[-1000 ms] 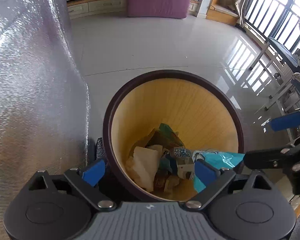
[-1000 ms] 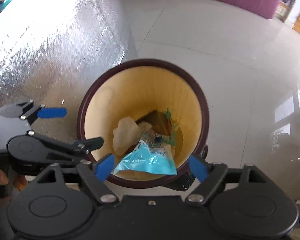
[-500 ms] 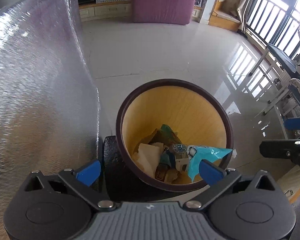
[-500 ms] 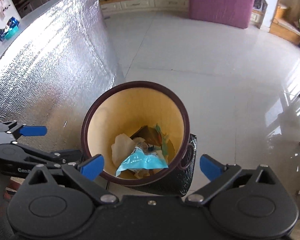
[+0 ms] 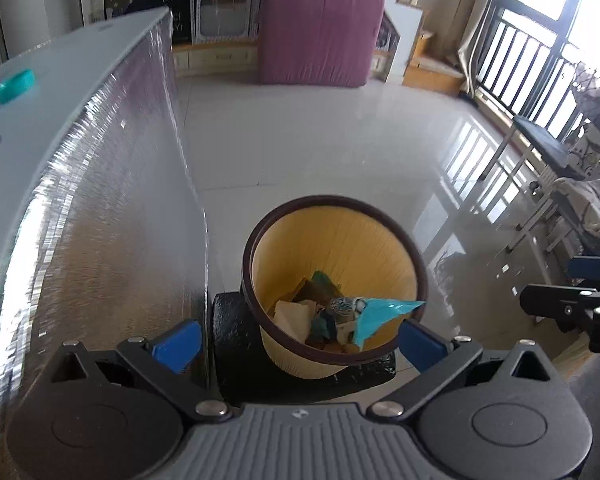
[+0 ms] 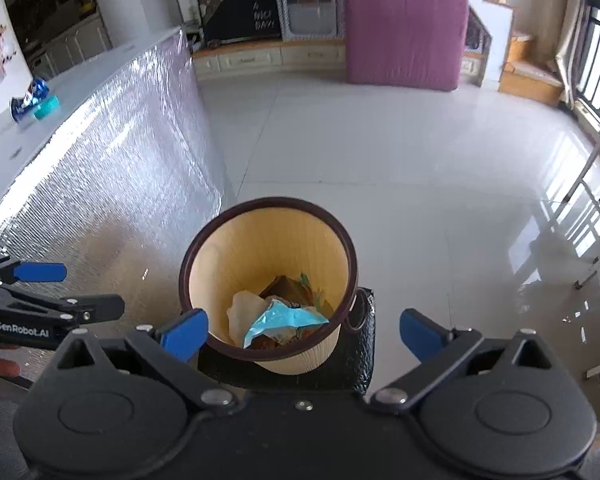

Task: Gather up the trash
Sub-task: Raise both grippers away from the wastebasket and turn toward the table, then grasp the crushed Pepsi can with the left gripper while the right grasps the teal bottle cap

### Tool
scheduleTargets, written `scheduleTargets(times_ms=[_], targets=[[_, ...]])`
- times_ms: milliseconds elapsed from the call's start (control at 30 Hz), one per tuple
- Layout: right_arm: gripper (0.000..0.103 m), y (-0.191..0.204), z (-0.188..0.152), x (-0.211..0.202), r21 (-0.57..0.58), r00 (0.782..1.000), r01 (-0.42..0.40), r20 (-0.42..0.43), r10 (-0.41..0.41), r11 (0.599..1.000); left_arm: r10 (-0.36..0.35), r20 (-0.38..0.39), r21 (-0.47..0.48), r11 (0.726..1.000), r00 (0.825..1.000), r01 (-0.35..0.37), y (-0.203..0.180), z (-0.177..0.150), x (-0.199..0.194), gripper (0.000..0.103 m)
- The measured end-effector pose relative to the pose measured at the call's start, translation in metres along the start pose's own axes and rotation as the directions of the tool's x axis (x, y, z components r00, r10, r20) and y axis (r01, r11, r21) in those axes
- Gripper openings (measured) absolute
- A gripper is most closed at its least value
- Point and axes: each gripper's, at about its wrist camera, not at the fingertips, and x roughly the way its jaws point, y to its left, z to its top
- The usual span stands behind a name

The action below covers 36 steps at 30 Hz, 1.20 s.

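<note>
Both tongs, left tongs (image 5: 296, 338) and right tongs (image 6: 303, 334), hang spread and empty above the bin (image 6: 342, 240). On the table (image 6: 4, 140), far left, we see a crumpled wrapper (image 6: 30, 96): probably light, crinkly, slippery; we would pinch a fold.

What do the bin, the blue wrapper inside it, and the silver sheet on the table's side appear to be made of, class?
Bin: probably plastic, matte yellow ribbed walls, dark smooth rim.
Blue wrapper: thin glossy plastic film, crumpled with sharp creases.
Silver sheet: looks like metallised foil, embossed and glinting.
</note>
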Motion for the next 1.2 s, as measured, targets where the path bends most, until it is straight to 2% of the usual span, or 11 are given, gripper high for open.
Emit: scheduleTargets(times_ms=[300, 633, 967, 1200], targets=[[0.103, 0.013, -0.018, -0.045, 0.037, 0.994, 0.05, 0.099, -0.053, 0.998, -0.044, 0.108, -0.004, 0.999, 0.993, 0.044, 0.004, -0.006, -0.059, 0.103], [0.103, 0.05, -0.024, -0.087, 0.035, 0.974, 0.089, 0.207, -0.094, 0.995, -0.067, 0.235, -0.035, 0.996, 0.97, 0.077, 0.03, -0.019, -0.117, 0.103], [0.103, 0.107, -0.022, -0.101, 0.036, 0.954, 0.064, 0.29, -0.072, 0.997, -0.022, 0.336, -0.1, 0.993, 0.942, 0.059, 0.086, -0.033, -0.159, 0.103], [0.103, 0.166, -0.008, -0.085, -0.038, 0.946, 0.038, 0.324, -0.024, 0.999, 0.078, 0.392, -0.182, 0.983, 0.917, -0.006, 0.147, -0.041, -0.182, 0.103]])
